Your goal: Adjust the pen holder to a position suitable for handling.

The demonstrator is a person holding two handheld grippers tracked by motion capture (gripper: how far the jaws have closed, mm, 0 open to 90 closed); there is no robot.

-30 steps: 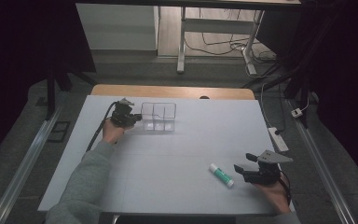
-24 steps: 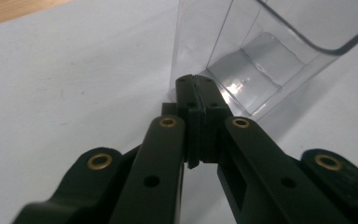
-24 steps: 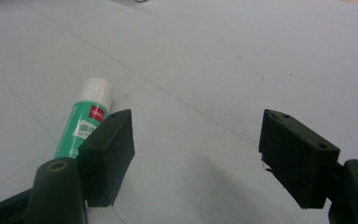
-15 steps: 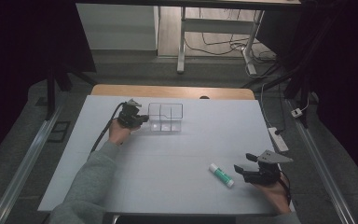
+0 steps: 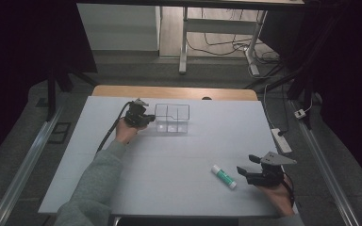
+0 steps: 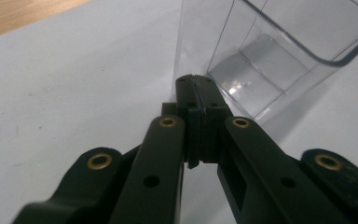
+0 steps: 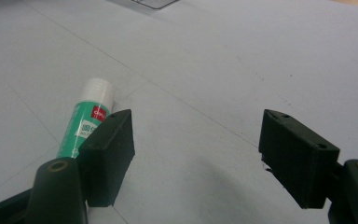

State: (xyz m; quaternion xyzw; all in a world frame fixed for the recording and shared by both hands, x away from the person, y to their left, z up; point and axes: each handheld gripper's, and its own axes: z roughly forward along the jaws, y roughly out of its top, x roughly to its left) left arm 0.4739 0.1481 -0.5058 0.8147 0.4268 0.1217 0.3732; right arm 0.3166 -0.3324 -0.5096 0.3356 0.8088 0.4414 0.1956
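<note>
A clear plastic box (image 5: 172,118) with inner dividers stands at the table's far middle. My left gripper (image 5: 147,118) is shut, its tips pressed against the box's left wall. In the left gripper view the closed gripper (image 6: 196,86) meets the low part of the box (image 6: 261,70), with nothing seen between the pads. A green and white glue stick (image 5: 224,176) lies near the front right. My right gripper (image 5: 242,173) is open just right of it. In the right gripper view the glue stick (image 7: 91,116) lies beyond the left jaw, outside the open right gripper (image 7: 196,154).
The white table (image 5: 169,160) has a wooden strip (image 5: 174,92) along its far edge. A power strip (image 5: 281,140) lies on the floor off the right edge. Desk legs and cables (image 5: 217,42) stand beyond the table.
My left gripper has moved to the right along the far side, and the clear box has slid right with it. The right gripper and the glue stick have stayed put.
</note>
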